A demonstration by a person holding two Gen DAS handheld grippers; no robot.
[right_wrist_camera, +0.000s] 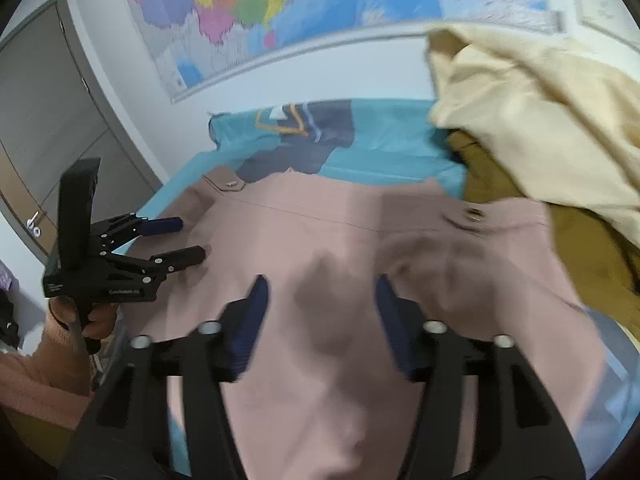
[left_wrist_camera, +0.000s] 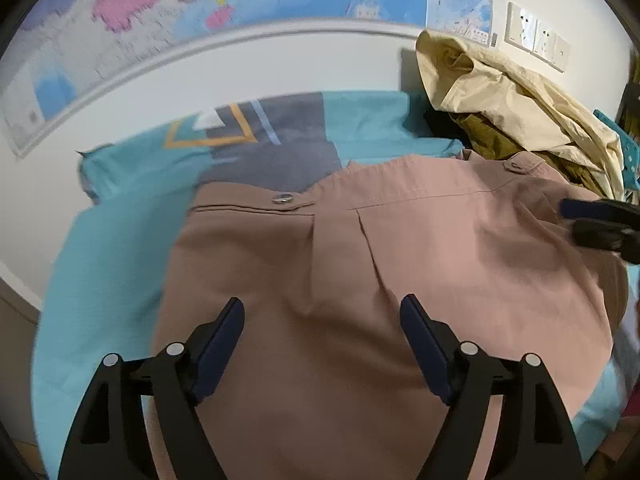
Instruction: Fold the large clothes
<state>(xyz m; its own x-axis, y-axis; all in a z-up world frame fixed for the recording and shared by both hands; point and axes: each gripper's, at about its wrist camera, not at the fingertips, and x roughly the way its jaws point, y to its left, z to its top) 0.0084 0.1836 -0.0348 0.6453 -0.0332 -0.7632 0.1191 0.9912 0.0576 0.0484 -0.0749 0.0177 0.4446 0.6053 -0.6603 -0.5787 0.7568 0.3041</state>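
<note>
Colours on the bed surface
Dusty-pink garment (left_wrist_camera: 320, 280), silver snap button (left_wrist_camera: 282, 199); turquoise sheet (left_wrist_camera: 112, 264) with grey block, orange and white stripes; cream jacket (left_wrist_camera: 516, 104) over olive cloth (left_wrist_camera: 492, 140); multicoloured wall map (right_wrist_camera: 224, 8).

Teal bedsheet (left_wrist_camera: 120, 240): pink garment (left_wrist_camera: 360, 280), beige clothes pile (left_wrist_camera: 520, 112).

left gripper (right_wrist_camera: 192, 240) body: small white print on the black side (right_wrist_camera: 124, 292) — too blurred to read
wall map (right_wrist_camera: 240, 12): coloured regions, fine print unreadable
second map (left_wrist_camera: 460, 0): legend box — illegible
garments: no readable labels
</note>
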